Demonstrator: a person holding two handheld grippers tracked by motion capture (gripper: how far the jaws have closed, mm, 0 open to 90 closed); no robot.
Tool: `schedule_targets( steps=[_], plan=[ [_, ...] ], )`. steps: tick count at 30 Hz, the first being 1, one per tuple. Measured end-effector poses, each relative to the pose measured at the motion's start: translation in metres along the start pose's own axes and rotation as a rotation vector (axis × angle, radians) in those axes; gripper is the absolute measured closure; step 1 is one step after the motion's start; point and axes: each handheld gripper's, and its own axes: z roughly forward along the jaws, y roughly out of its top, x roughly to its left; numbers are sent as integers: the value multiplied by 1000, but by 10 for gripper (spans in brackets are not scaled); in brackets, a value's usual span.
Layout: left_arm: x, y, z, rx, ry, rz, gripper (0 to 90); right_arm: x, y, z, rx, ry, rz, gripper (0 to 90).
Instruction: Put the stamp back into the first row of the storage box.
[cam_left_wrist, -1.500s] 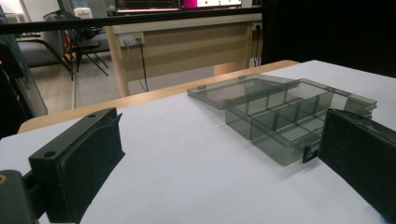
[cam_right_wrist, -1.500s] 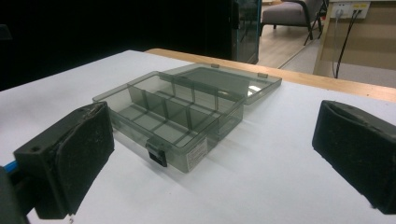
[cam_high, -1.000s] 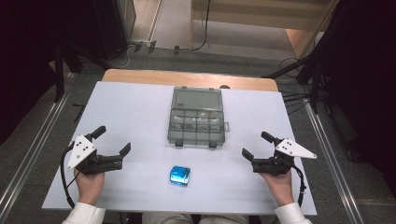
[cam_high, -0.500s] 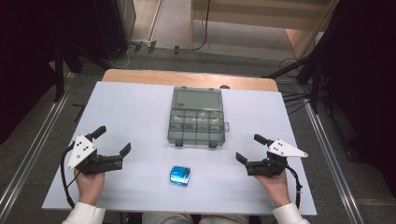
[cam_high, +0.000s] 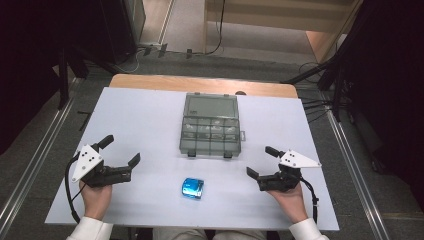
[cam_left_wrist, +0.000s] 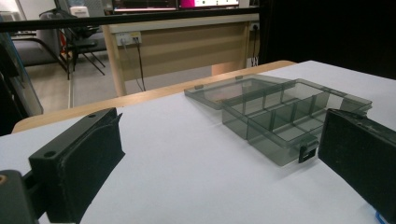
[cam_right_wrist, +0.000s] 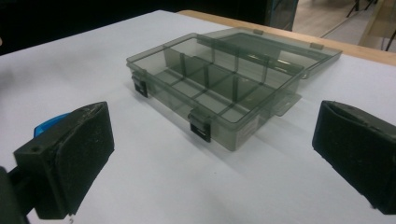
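At table centre sat your smoky compartment box (cam_high: 210, 131), lid (cam_high: 210, 106) swung flat toward the far edge, long axis running front-to-back w/ lid, latches (cam_right_wrist: 200, 125) facing you. Compartments looked empty as far as visible. Blue object (cam_high: 193, 188) lay near the front edge, btwn your hands. Left gripper (cam_high: 121, 156) and right gripper (cam_high: 260, 162) both hovered low, jaws wide apart, holding nothing, angled inward toward the box.

Black cables (cam_high: 215, 30) on grey floor (cam_high: 175, 60) beyond table (cam_high: 150, 120).
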Motion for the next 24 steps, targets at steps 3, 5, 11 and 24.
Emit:
schedule_targets(
  steps=[3,5,11,24],
  plan=[
    [0,0,0,0,-1,1,0,5,1,4,14,15,-5,0],
    [0,0,0,-1,-1,0,0,10,2,6,14,31,5,0],
    [0,0,0,1,1,0,0,26,6,16,43,75,-19,0],
    [0,0,1,-6,-2,-10,0,41,29,42,156,84,-89,0]
  ],
)
